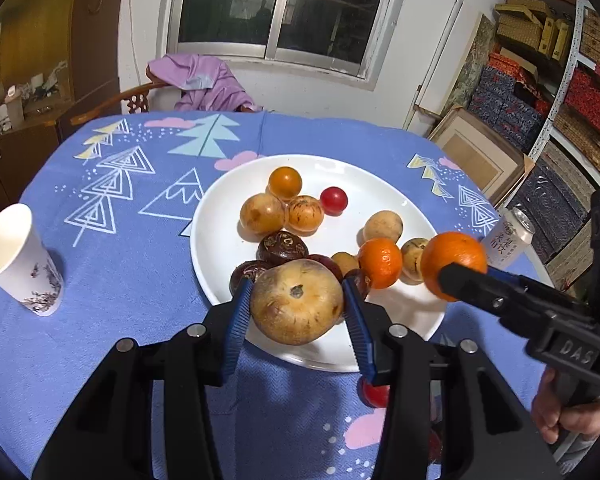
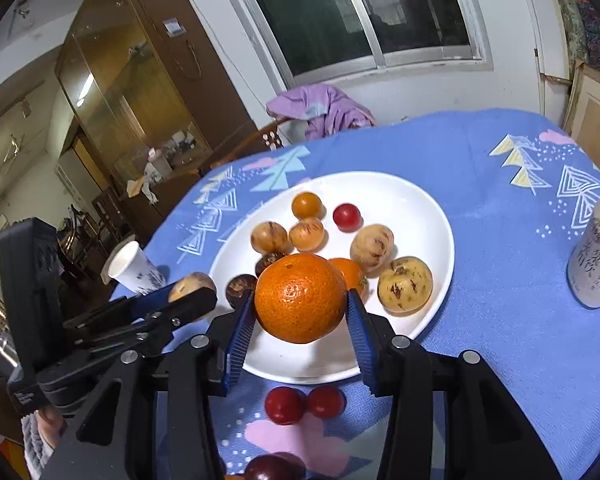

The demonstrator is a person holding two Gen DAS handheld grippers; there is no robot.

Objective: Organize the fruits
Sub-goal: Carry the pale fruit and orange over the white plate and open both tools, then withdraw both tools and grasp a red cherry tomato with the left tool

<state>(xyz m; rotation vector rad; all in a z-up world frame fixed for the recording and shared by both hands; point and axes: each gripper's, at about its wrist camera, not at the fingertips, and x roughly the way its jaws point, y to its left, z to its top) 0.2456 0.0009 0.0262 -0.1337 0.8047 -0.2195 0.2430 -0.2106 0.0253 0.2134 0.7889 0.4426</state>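
Observation:
My left gripper (image 1: 298, 300) is shut on a tan round fruit (image 1: 296, 306) and holds it over the near rim of the white plate (image 1: 220, 240). My right gripper (image 2: 300, 304) is shut on an orange (image 2: 300, 296) over the same plate (image 2: 432, 216). The right gripper and its orange (image 1: 454, 264) show at the right of the left wrist view. The plate holds several fruits: tan ones, dark brown ones, a second orange (image 1: 380, 262) and a red cherry tomato (image 1: 334, 200). Two red tomatoes (image 2: 286, 404) lie on the cloth before the plate.
A paper cup (image 1: 20, 260) stands at the left on the blue patterned tablecloth (image 1: 120, 300). A drink can (image 2: 596, 256) stands to the right of the plate. A chair with a purple cloth (image 1: 204, 84) is behind the table. Shelves of boxes fill the right.

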